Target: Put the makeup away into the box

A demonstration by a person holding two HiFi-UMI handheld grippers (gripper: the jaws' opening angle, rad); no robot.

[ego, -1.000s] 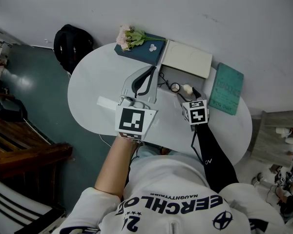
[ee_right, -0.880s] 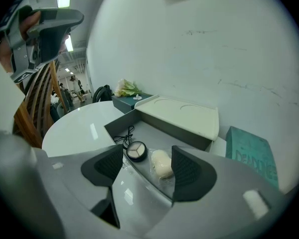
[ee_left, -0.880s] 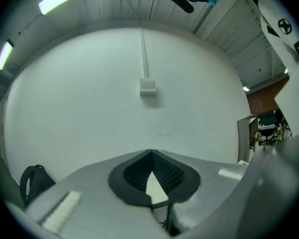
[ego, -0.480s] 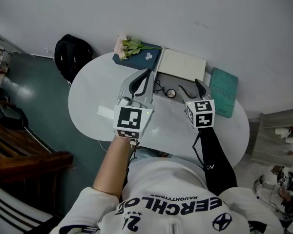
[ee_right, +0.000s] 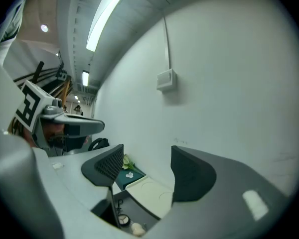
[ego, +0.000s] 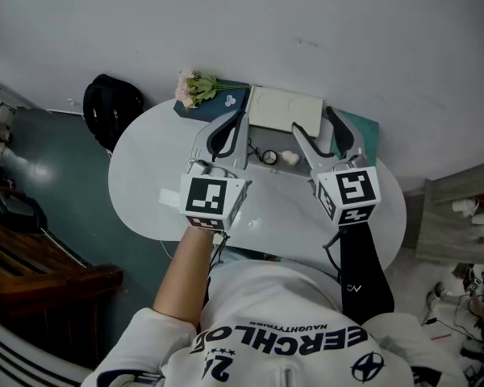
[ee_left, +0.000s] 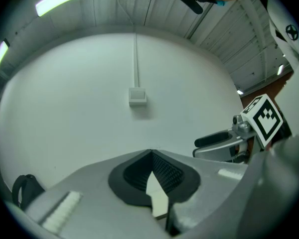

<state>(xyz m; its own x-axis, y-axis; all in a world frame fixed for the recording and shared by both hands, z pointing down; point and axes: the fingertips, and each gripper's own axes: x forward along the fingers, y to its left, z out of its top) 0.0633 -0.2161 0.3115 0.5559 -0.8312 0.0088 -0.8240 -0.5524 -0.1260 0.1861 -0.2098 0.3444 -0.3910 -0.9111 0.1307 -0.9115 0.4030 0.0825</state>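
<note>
The box [ego: 276, 139] stands open at upper centre of the head view, at the far edge of the table [ego: 145, 160]. Its cream lid [ego: 284, 109] is folded back toward the wall. In the grey tray you have 1 round compact [ego: 270, 156] and 1 pale puff [ego: 289, 158], side by side at mid-tray. A thin dark loop at the tray's left end is too small to identify.

Your left gripper [ego: 238, 119] is clenched. In the left gripper view its 2 pads meet at the tips, and it points at the bare wall. In the head view it hangs over the box's left end.

Your right gripper [ego: 315, 127] is released, with its 2 jaws spread wide. In the head view it hangs over the box's right end. In the right gripper view the lid shows through the gap, with the compact and puff at lower centre of the frame.

Count on the table: 1 box, 1 compact, 1 puff, 1 bunch of flowers [ego: 192, 87] lying on 1 blue book [ego: 226, 101] at upper left of the box, and 1 teal book [ego: 371, 135] at its right. 1 black bag [ego: 111, 107] sits on the floor at the left.
</note>
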